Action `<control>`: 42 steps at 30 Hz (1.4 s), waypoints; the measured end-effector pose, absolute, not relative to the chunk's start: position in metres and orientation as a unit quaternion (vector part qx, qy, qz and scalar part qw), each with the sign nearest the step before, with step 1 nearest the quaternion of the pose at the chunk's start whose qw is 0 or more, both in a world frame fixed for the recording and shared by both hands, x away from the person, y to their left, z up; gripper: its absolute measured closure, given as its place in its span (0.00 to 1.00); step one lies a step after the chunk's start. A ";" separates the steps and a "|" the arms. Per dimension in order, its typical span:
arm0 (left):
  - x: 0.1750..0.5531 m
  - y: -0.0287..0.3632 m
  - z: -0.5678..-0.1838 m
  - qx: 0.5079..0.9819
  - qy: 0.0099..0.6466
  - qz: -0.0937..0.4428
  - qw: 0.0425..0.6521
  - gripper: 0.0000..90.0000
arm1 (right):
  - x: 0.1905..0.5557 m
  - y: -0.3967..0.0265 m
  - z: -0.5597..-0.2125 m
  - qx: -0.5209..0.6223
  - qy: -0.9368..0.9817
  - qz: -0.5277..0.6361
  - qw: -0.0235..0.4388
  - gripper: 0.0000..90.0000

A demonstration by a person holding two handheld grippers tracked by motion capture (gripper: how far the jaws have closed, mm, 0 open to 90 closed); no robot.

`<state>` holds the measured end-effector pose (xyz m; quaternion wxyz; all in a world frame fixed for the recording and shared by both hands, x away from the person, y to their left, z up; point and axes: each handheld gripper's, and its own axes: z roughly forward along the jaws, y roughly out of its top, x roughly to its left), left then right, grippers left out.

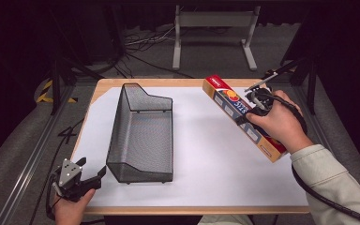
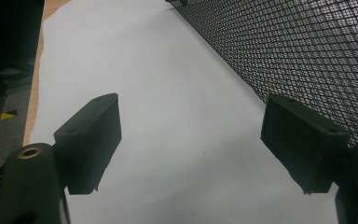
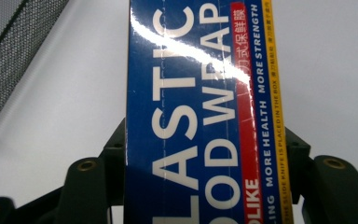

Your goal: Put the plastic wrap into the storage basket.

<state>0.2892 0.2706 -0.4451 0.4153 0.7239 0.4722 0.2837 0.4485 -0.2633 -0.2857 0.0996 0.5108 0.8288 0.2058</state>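
The right hand-held gripper [image 1: 253, 108] is clamped across the wrap box [image 1: 243, 117], holding it tilted above the bench's [image 1: 206, 159] right side, well apart from the mesh basket [image 1: 143, 136]; the left hand-held gripper [image 2: 191, 140] sits open just beside the basket. The box looks light, stiff and glossy, so likely slippery; a grip across its narrow width near the middle suits it best.

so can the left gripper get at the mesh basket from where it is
Probably yes. The left gripper sits at the table's near left corner with its jaws open, right beside the mesh basket, and bare white paper lies between them. The right gripper, holding the plastic wrap box, is well clear.
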 end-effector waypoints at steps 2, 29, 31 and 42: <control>0.290 0.270 -0.445 0.725 0.471 0.284 0.414 0.23 | 0.445 -0.259 -0.283 0.516 0.825 0.206 0.103 0.45; 0.290 0.269 -0.446 0.730 0.463 0.287 0.412 0.23 | 0.417 -0.137 -0.275 0.473 0.843 0.238 0.095 0.45; 0.290 0.270 -0.447 0.729 0.464 0.286 0.414 0.23 | 0.416 -0.129 -0.274 0.468 0.846 0.238 0.091 0.45; 0.290 0.274 -0.446 0.726 0.466 0.286 0.418 0.23 | 0.412 -0.091 -0.273 0.460 0.852 0.239 0.078 0.45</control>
